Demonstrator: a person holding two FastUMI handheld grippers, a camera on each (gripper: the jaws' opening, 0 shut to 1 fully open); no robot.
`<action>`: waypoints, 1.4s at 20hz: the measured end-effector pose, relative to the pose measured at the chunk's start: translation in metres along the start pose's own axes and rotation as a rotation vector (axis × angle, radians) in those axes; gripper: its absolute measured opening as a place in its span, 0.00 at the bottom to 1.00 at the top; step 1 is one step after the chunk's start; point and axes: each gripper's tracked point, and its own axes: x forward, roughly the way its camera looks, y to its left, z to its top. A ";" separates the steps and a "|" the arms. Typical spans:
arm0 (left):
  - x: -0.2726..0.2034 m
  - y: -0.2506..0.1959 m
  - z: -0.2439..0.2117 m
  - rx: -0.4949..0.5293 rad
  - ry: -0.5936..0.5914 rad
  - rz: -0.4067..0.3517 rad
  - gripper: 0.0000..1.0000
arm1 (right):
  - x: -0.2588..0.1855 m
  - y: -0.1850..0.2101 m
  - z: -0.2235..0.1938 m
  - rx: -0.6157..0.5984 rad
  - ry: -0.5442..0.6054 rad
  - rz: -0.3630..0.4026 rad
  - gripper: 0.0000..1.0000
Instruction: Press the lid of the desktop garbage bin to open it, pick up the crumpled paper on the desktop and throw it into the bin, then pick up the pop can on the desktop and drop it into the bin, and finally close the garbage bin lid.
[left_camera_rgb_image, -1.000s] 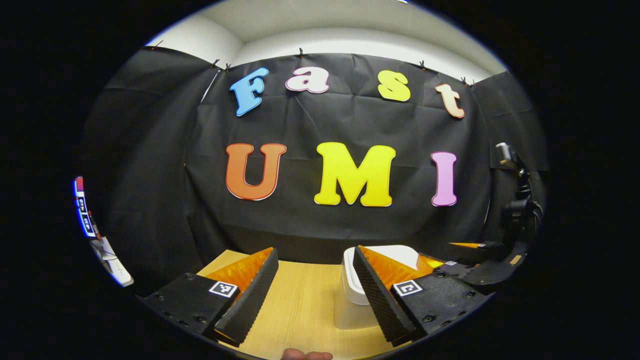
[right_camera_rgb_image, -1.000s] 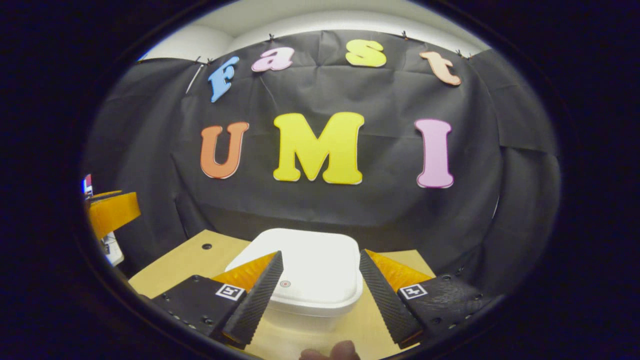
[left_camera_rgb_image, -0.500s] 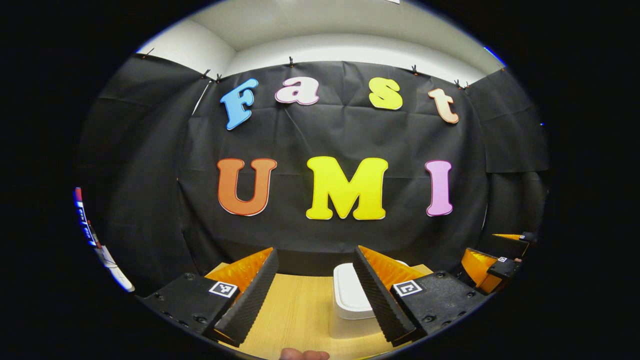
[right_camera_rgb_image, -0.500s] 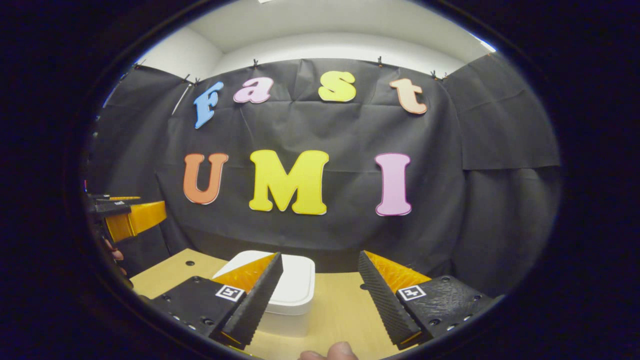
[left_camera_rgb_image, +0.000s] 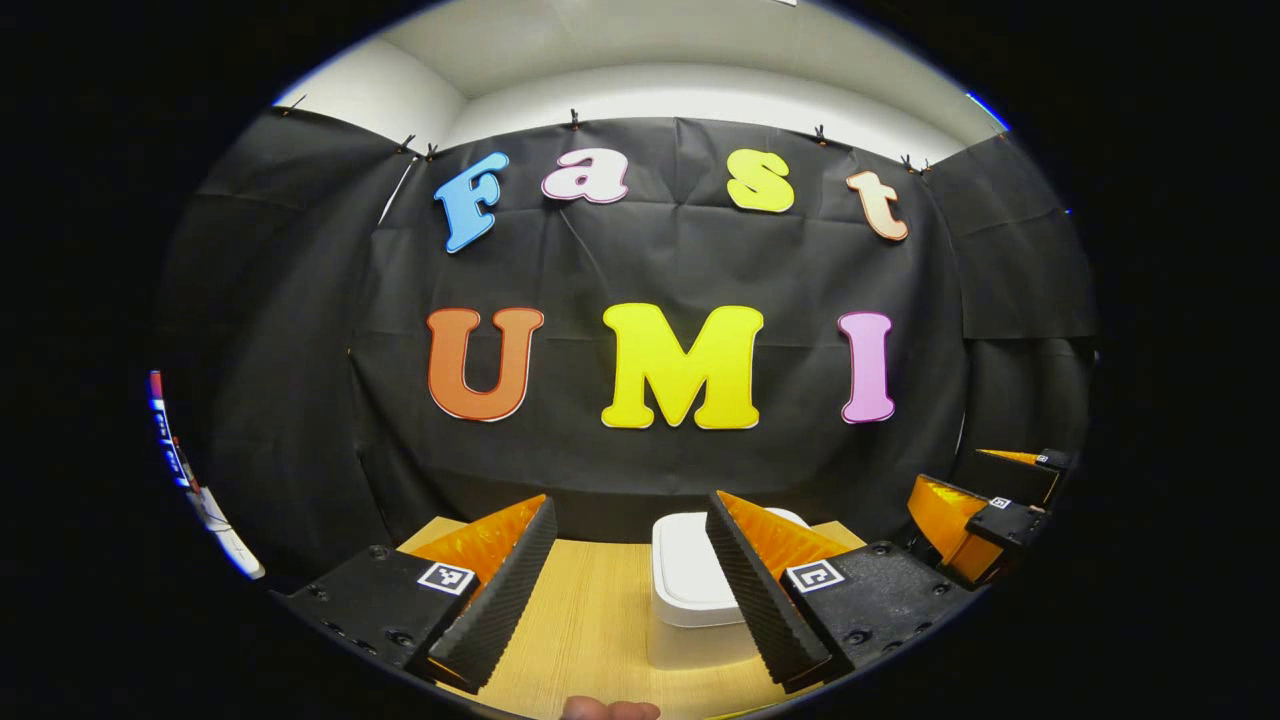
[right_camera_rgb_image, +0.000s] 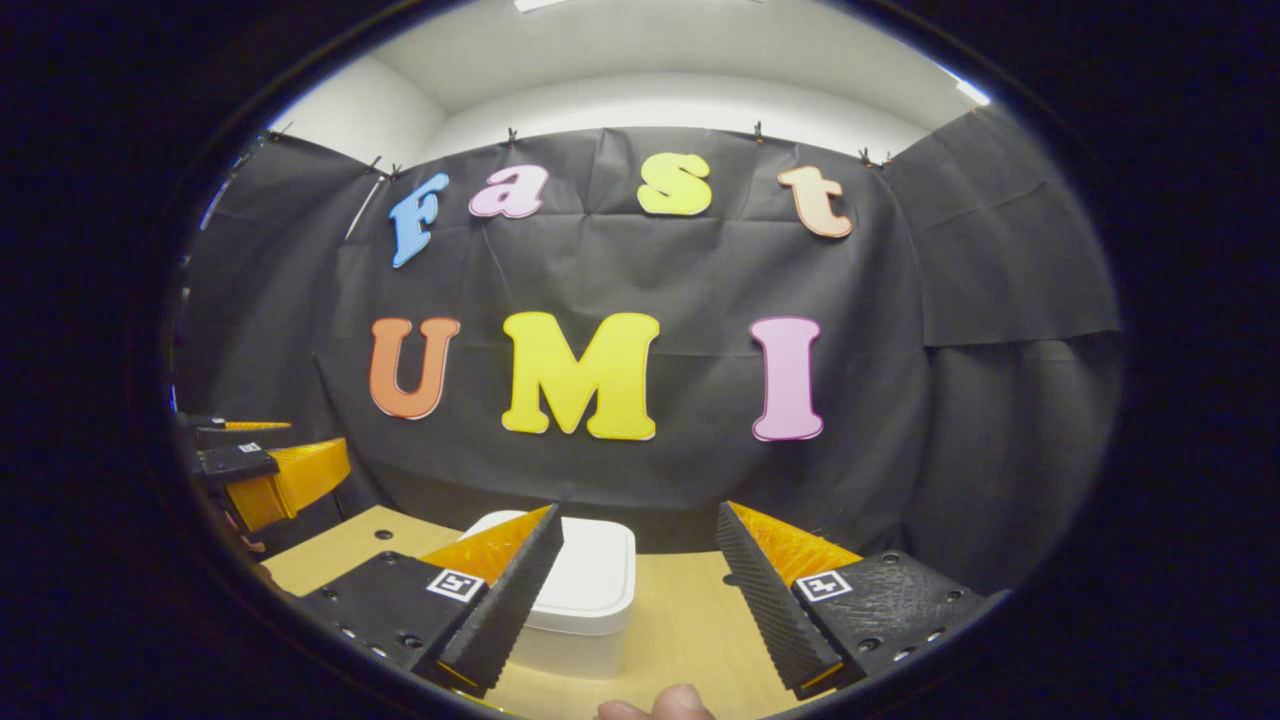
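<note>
A white square garbage bin (left_camera_rgb_image: 690, 590) with its lid down stands on the wooden table, partly behind my left gripper's right finger. My left gripper (left_camera_rgb_image: 630, 590) is open and empty, raised above the table. In the right gripper view the same bin (right_camera_rgb_image: 585, 595) sits low and left of centre, behind the left finger. My right gripper (right_camera_rgb_image: 640, 600) is open, holding nothing, apart from the bin. The right gripper (left_camera_rgb_image: 985, 515) also appears at the far right of the left gripper view, and the left gripper (right_camera_rgb_image: 265, 480) at the far left of the right gripper view.
The light wooden table (left_camera_rgb_image: 590, 620) runs back to the black cloth wall. A small round hole (right_camera_rgb_image: 378, 534) marks the tabletop near its left corner. A fingertip (right_camera_rgb_image: 660, 702) shows at the bottom edge. White equipment (left_camera_rgb_image: 215, 515) stands at the far left.
The right gripper has drawn back and up from over the bin lid, which now sits farther off and to its left. The left gripper view has shifted slightly; both stay open.
</note>
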 end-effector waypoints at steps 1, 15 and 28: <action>0.000 0.001 0.001 0.001 -0.002 0.001 0.97 | 0.001 0.002 0.000 0.000 0.002 0.003 0.97; 0.000 -0.002 0.003 0.000 -0.010 -0.004 0.97 | 0.002 -0.002 0.009 0.026 -0.016 0.000 0.97; -0.001 0.003 0.005 -0.008 -0.015 0.017 0.97 | 0.004 0.004 0.009 0.035 -0.009 0.035 0.98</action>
